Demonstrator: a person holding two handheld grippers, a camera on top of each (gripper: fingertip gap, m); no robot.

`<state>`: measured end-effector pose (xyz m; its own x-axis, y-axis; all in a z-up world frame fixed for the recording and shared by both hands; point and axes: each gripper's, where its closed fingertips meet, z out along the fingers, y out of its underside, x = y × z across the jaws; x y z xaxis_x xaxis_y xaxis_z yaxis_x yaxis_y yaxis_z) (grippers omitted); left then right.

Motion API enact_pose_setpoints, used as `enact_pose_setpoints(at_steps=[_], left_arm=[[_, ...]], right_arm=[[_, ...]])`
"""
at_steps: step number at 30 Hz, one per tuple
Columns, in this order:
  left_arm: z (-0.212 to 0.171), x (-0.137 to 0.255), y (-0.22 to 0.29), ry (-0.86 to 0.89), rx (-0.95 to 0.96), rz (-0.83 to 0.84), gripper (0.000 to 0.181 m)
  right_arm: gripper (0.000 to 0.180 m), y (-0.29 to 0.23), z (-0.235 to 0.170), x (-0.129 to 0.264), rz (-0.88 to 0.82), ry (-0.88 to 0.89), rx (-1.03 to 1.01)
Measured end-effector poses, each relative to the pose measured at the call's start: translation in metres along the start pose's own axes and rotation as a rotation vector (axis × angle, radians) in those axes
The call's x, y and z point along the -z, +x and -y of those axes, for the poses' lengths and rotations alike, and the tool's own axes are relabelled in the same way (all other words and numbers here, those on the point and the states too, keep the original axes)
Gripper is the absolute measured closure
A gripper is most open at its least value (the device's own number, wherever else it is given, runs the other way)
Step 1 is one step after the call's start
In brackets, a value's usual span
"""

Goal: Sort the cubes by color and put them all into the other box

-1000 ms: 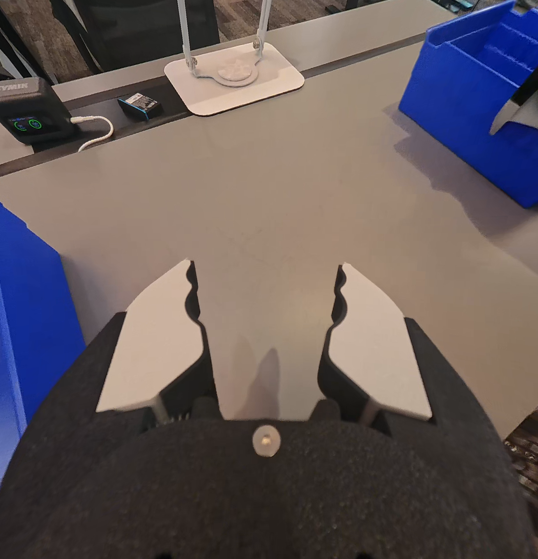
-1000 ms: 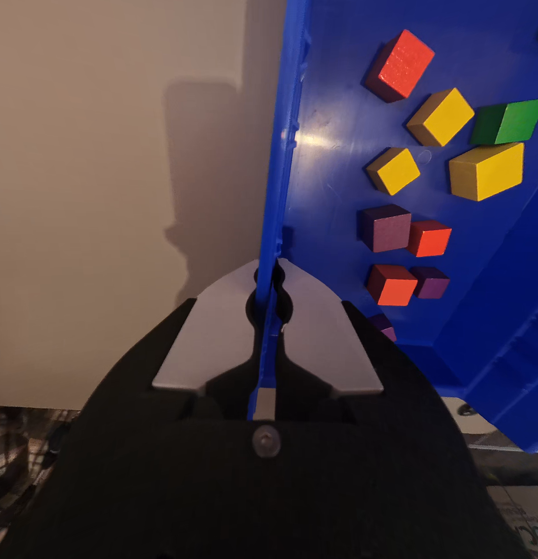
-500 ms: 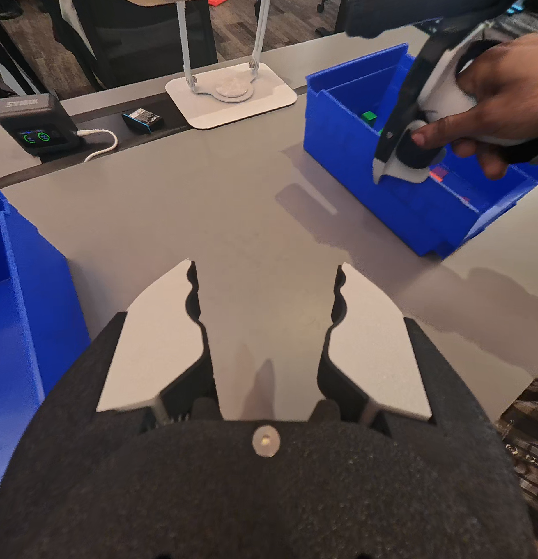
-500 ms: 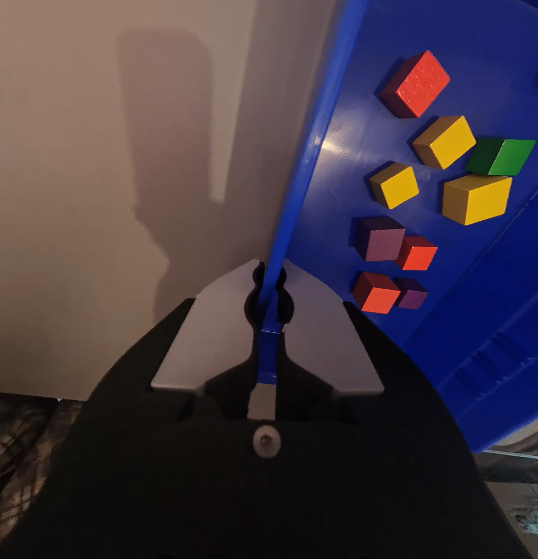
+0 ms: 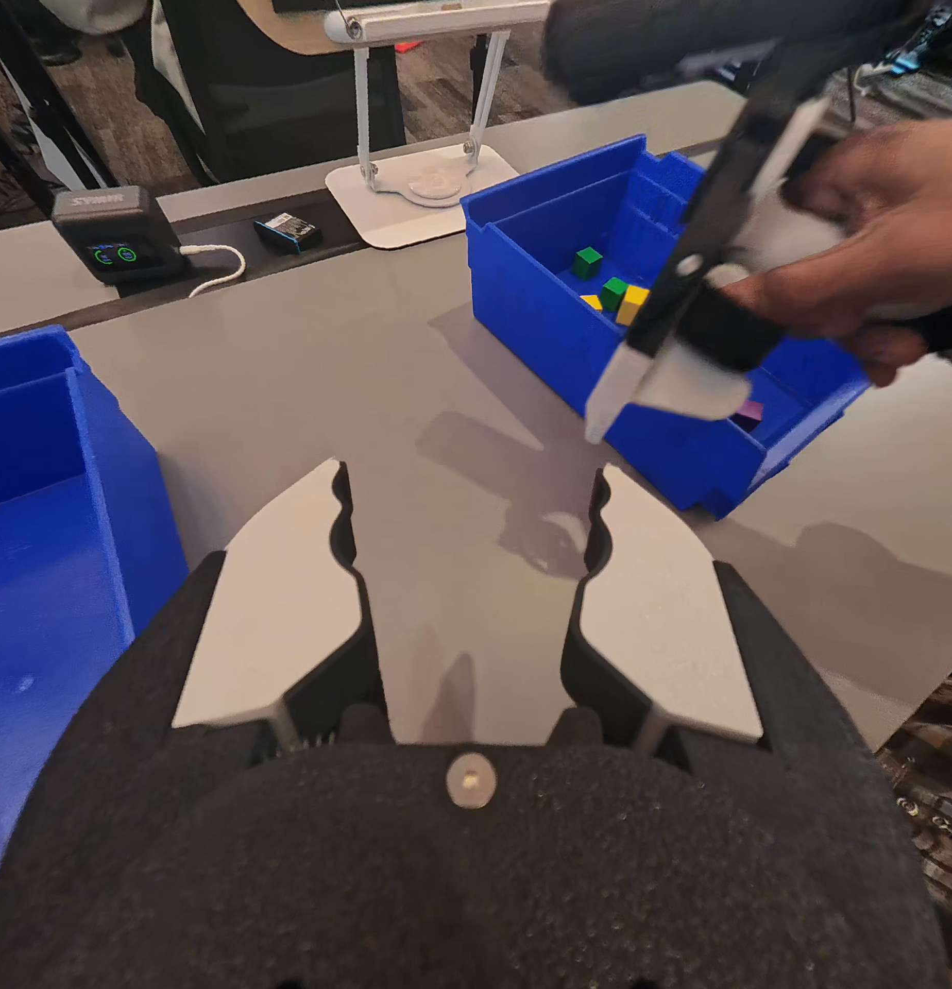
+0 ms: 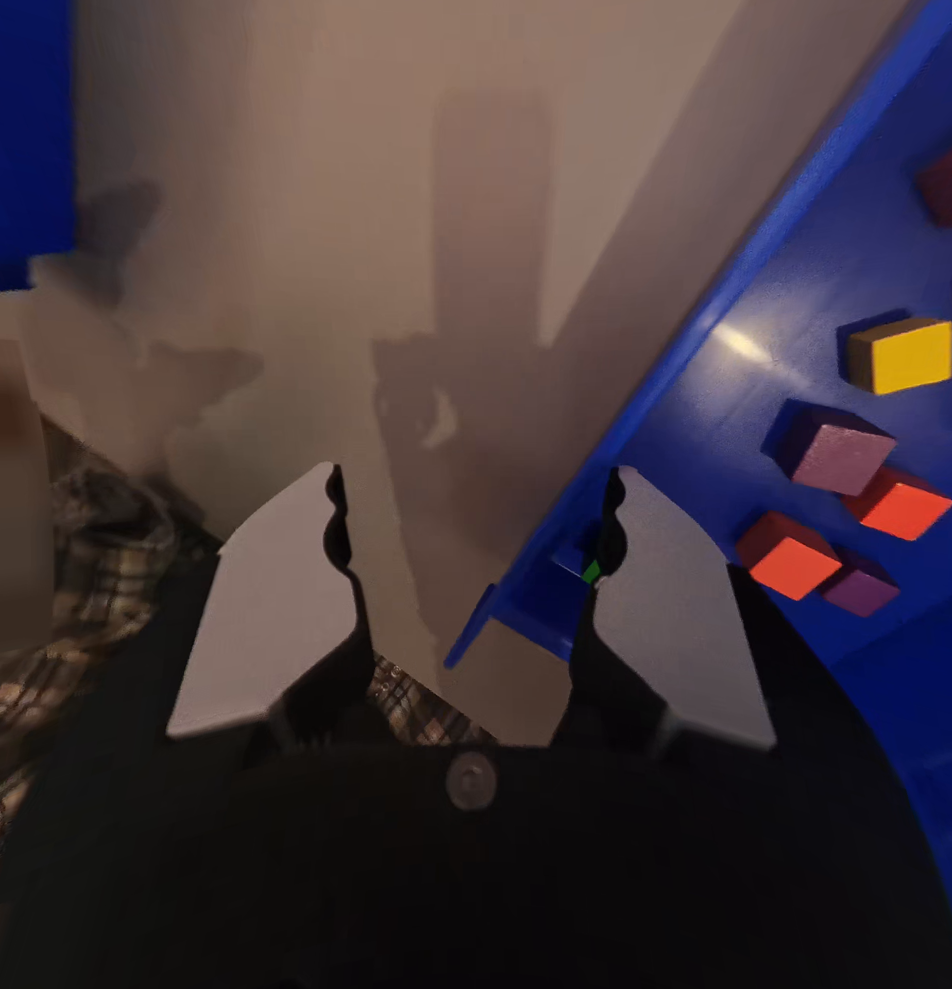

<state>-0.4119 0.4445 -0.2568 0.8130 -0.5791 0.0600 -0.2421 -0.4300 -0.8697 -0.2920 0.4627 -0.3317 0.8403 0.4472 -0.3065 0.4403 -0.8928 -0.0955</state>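
With both my claws spread and empty, right one [image 6: 474, 527] beside the cube box's [image 6: 693, 374] near wall at the table's right edge, I judge sorting unstarted: next, reach in for one cube [image 6: 899, 356].

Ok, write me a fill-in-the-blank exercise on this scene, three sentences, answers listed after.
1. The cubes lie in a box whose colour is ____.
2. The left hand-held gripper has its jaws ____, with nothing between them.
3. In the right wrist view, the right hand-held gripper is open and the wall of the box passes by its ____ finger.

Missing words: blue; open; right
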Motion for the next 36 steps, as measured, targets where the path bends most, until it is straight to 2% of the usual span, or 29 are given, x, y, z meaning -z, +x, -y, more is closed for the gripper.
enact_pose_setpoints(at_steps=[3,6,9,12,16,20,23,26,36], left_arm=[[-0.001,0.001,-0.003,-0.002,0.008,0.003,0.096],[-0.003,-0.001,-0.008,-0.007,0.018,0.006,0.096],[-0.004,-0.004,-0.009,-0.014,0.022,0.003,0.096],[-0.006,-0.01,-0.008,-0.028,0.018,-0.002,0.096],[-0.01,-0.019,-0.003,-0.056,0.006,-0.007,0.096],[-0.013,-0.023,0.0,-0.078,-0.006,-0.007,0.095],[-0.011,-0.02,0.0,-0.064,-0.003,-0.005,0.096],[-0.012,-0.013,0.001,-0.069,-0.01,0.006,0.095],[-0.025,0.038,-0.043,-0.079,0.056,0.128,0.097]], right_arm=[[0.086,0.022,-0.004,0.049,-0.022,0.136,0.048],[0.087,0.095,-0.012,0.105,-0.134,0.24,-0.052],[0.093,0.172,-0.041,0.128,-0.165,0.229,-0.243],[0.1,0.211,-0.073,0.107,-0.084,0.17,-0.377],[0.112,0.217,-0.087,0.068,0.012,0.102,-0.421],[0.159,0.216,-0.075,0.049,0.001,0.076,-0.41],[0.174,0.22,-0.069,0.037,-0.102,0.031,-0.365],[0.174,0.213,-0.063,0.033,-0.177,0.017,-0.304],[0.174,0.14,-0.018,0.005,-0.121,0.076,-0.238]])
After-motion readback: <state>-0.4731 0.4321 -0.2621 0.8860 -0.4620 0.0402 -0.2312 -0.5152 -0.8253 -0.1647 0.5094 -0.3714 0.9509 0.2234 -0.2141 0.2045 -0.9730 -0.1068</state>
